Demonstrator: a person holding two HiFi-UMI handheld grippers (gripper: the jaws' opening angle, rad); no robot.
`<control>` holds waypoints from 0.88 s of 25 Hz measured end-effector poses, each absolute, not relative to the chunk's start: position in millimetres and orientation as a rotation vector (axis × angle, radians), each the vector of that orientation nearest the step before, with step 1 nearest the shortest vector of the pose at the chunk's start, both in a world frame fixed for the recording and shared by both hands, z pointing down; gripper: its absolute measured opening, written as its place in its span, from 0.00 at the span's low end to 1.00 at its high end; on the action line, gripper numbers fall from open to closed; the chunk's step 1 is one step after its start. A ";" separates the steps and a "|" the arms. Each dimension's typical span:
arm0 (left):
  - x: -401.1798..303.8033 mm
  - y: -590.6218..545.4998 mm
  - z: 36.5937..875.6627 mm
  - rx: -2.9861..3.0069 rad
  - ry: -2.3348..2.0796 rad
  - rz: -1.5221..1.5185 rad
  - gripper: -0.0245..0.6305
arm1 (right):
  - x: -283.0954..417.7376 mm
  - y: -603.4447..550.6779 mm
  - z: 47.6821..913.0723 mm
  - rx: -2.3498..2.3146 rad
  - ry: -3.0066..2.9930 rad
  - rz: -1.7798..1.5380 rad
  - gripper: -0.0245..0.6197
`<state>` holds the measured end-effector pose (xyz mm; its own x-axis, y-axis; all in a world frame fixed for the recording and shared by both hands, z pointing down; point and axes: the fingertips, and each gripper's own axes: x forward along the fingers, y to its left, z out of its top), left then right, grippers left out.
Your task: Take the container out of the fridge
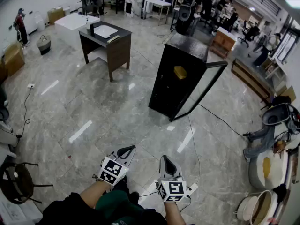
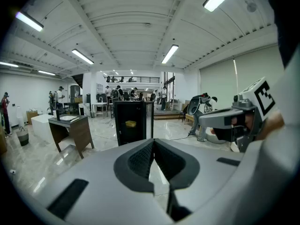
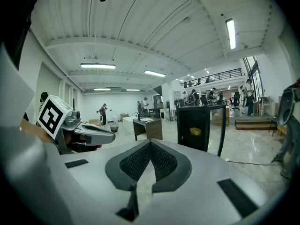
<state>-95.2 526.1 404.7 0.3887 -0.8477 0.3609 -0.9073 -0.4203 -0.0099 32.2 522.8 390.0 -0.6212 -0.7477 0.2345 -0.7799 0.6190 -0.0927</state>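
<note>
A black fridge [image 1: 164, 88] stands on the grey floor several steps ahead, its glass door [image 1: 202, 89] swung open to the right. On a shelf inside lies the yellow container [image 1: 180, 72], also visible in the left gripper view [image 2: 131, 123] and in the right gripper view [image 3: 195, 131]. My left gripper [image 1: 127, 150] and right gripper [image 1: 165, 159] are held low, close to my body and side by side, far short of the fridge. Both are shut, tips touching, with nothing held. Each gripper view shows its own shut jaws, left gripper [image 2: 153, 142] and right gripper [image 3: 150, 144].
A dark brown desk [image 1: 108, 43] with a white tray stands left of the fridge. A black cable [image 1: 220, 121] runs over the floor from the fridge to the right. A white robot [image 1: 272, 125] and buckets are at the right edge, a chair [image 1: 16, 182] at lower left. People stand far back.
</note>
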 end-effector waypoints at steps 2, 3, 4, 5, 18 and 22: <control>-94.6 535.7 400.7 2.459 -1.580 0.454 0.06 | 32.1 530.3 385.3 1.278 -2.704 0.280 0.09; -94.3 539.6 399.0 2.458 -1.586 0.449 0.06 | 31.9 533.5 382.1 1.276 -2.730 0.283 0.09; -93.9 542.9 397.8 2.457 -1.592 0.445 0.06 | 31.9 536.5 379.1 1.270 -2.756 0.286 0.09; -93.3 545.7 397.3 2.455 -1.598 0.444 0.06 | 32.2 539.1 377.1 1.266 -2.773 0.287 0.09; -83.8 554.1 398.5 2.449 -1.616 0.372 0.06 | 46.3 550.3 380.5 1.275 -2.728 0.297 0.09; -77.1 559.9 398.1 2.450 -1.595 0.370 0.06 | 48.8 556.0 378.2 1.270 -2.733 0.305 0.09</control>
<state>-77.1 559.9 398.1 0.3886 -0.8671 0.3116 -0.9157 -0.4010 0.0263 48.8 556.0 378.2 -0.6433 -0.7428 0.1856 -0.7654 0.6295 -0.1338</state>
